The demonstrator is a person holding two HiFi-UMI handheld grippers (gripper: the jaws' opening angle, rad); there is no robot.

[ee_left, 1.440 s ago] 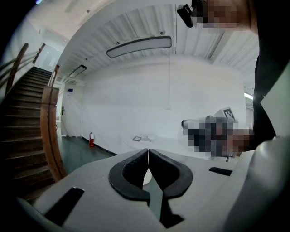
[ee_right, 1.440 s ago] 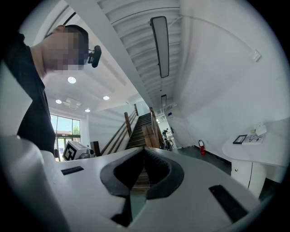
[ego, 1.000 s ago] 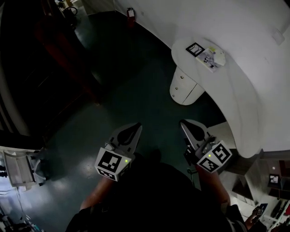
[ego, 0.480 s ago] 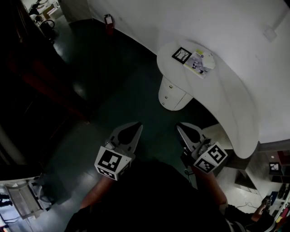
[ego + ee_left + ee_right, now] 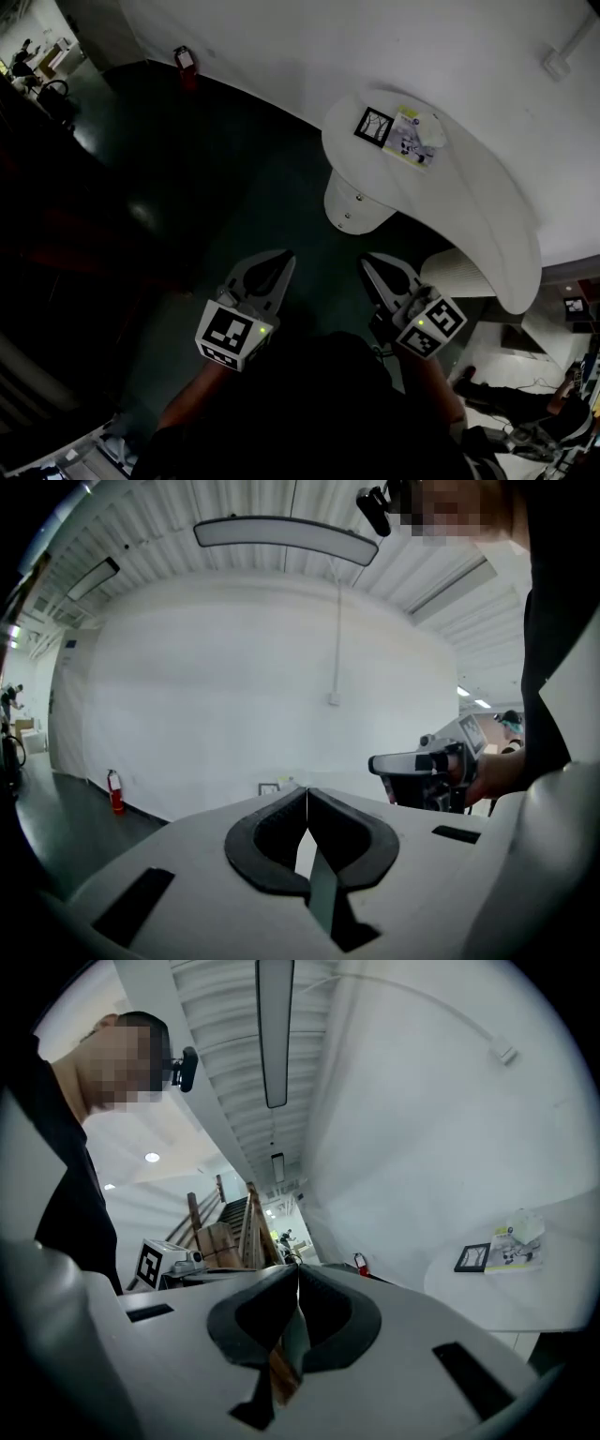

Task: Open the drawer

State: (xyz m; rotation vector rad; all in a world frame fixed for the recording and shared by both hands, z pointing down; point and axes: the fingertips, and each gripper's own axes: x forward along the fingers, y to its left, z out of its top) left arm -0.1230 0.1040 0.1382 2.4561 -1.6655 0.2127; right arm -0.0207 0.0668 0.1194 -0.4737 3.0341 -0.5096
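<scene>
Gripping nothing with left gripper [image 5: 284, 258], right gripper [image 5: 367, 259]; jaws pressed together. Well apart from bench [image 5: 473, 192]; drawer [image 5: 353, 200] seemingly closed.

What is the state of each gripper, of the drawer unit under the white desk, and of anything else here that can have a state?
left gripper, shut, nothing between its jaws.
right gripper, shut, nothing between its jaws.
drawer unit, under the white desk, drawers closed, no gripper touching it.
fire extinguisher, upright on the floor at the wall.
</scene>
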